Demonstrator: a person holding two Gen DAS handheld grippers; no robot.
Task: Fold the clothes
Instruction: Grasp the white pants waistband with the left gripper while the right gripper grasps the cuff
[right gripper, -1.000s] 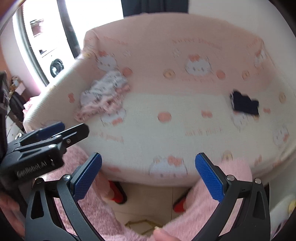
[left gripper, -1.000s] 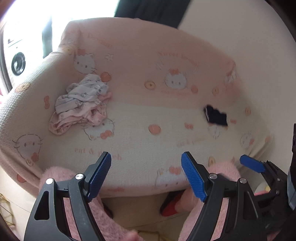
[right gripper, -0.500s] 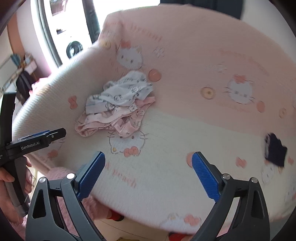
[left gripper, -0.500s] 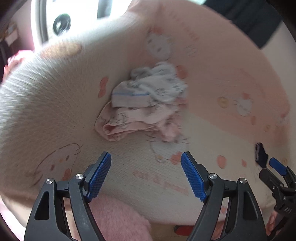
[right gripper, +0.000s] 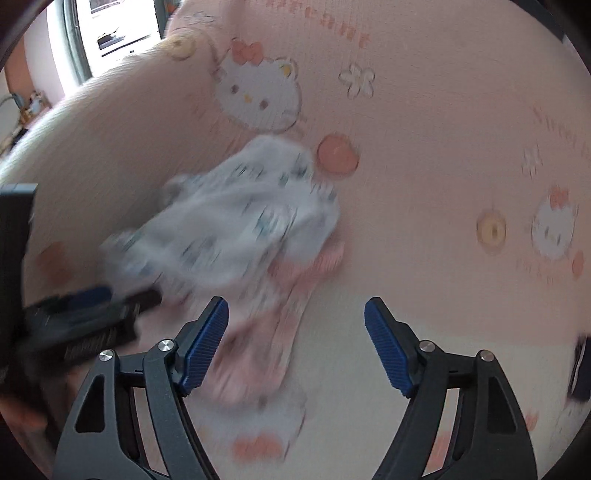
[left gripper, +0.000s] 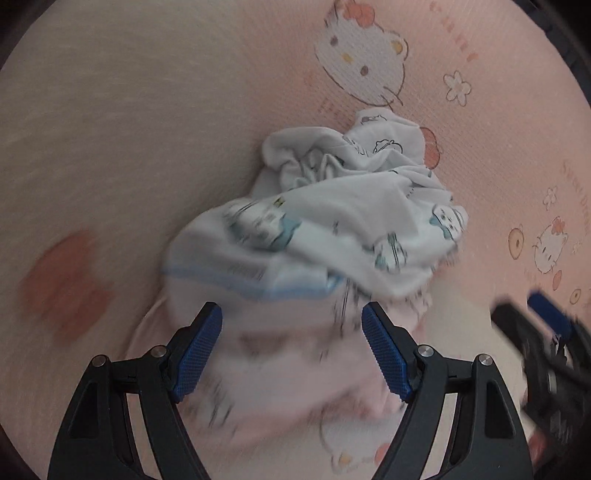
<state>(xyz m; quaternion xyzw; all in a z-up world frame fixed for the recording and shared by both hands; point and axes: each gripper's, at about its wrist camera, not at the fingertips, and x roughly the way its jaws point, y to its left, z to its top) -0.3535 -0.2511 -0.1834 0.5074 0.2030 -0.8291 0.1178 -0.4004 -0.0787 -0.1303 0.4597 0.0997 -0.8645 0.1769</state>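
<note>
A crumpled white garment with small blue prints and a blue waistband lies on top of a pink garment on a pink cartoon-cat bed sheet. My left gripper hovers open just over the near edge of the pile, with the pink cloth blurred between its jaws. In the right wrist view the white garment and pink garment sit left of centre. My right gripper is over the pink garment's right edge; its jaws are closing, and the pads do not press on cloth. The left gripper shows at the pile's left.
A small dark cloth lies on the sheet at the far right. A window and white appliance stand beyond the bed's far left corner. The right gripper appears blurred at the right of the left wrist view.
Both grippers have swept in and down from beyond the bed's edge to right over the pile of garments, which now fills the views. The right jaws have narrowed slightly.
</note>
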